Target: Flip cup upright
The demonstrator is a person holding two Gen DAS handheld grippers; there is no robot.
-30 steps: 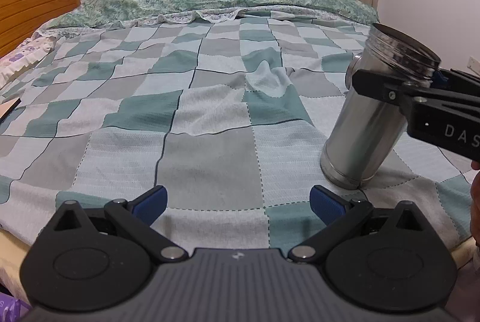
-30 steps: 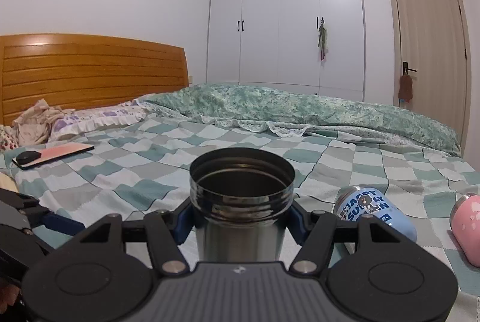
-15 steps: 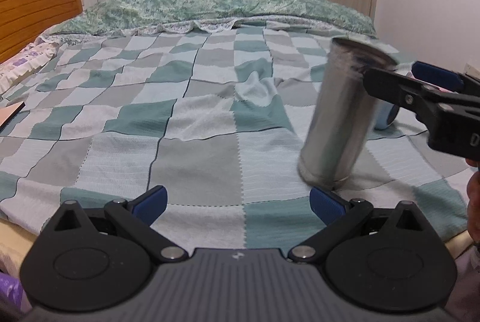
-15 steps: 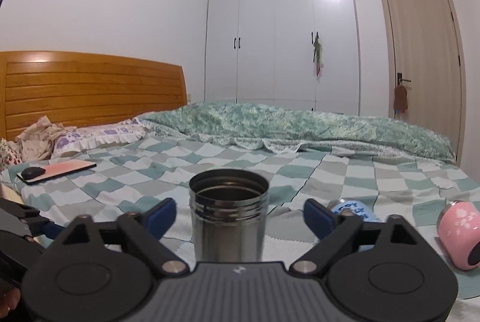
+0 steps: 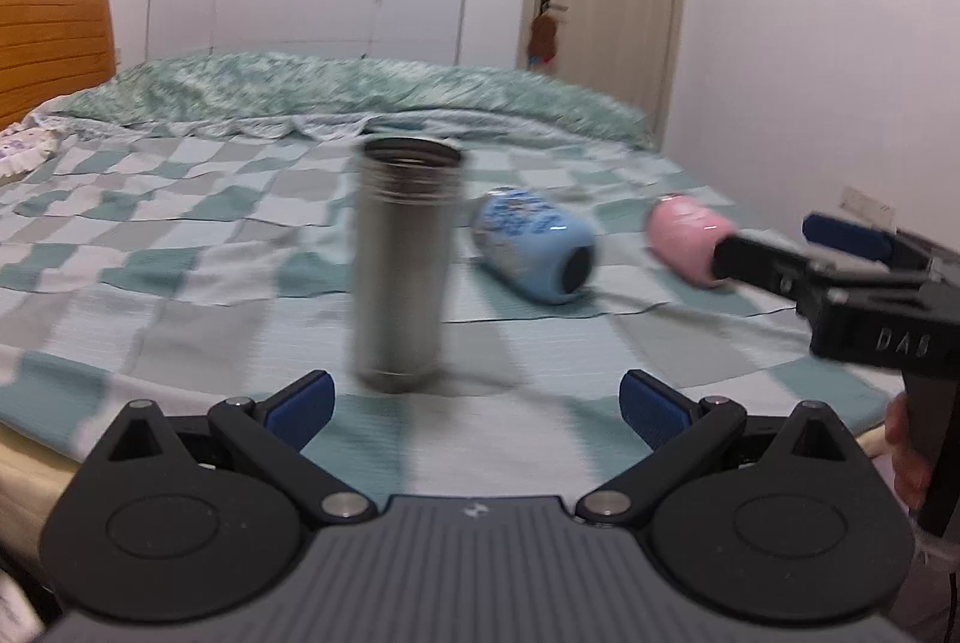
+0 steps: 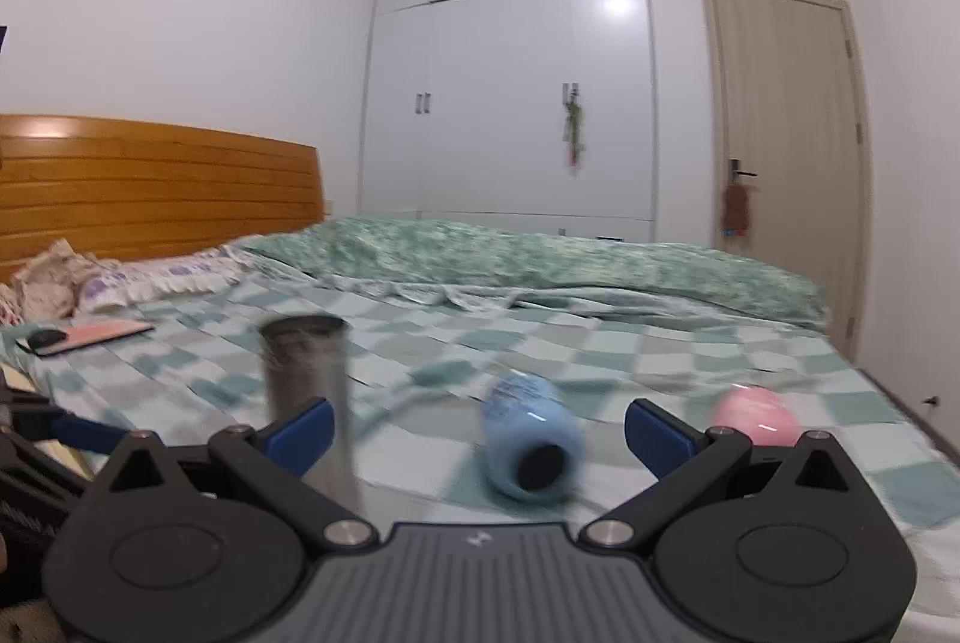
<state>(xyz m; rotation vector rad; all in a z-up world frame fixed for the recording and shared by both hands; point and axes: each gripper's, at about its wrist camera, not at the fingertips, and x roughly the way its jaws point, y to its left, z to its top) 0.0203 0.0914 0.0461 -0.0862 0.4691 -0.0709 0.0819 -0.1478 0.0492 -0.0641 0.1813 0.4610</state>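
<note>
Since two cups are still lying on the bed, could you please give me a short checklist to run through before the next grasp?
1. Steel cup stands upright, mouth up, free of both grippers: ok.
2. Right gripper open and empty: ok.
3. Left gripper open and empty: ok.
4. Blue cup on its side on the bedspread, dark open end toward the right wrist camera, lying ahead between the open fingers: ok as the next target.
5. Pink cup also on its side, apart from the blue one: ok.
6. Exact grip line on the blue cup: cannot tell, both views are motion-blurred.
</note>
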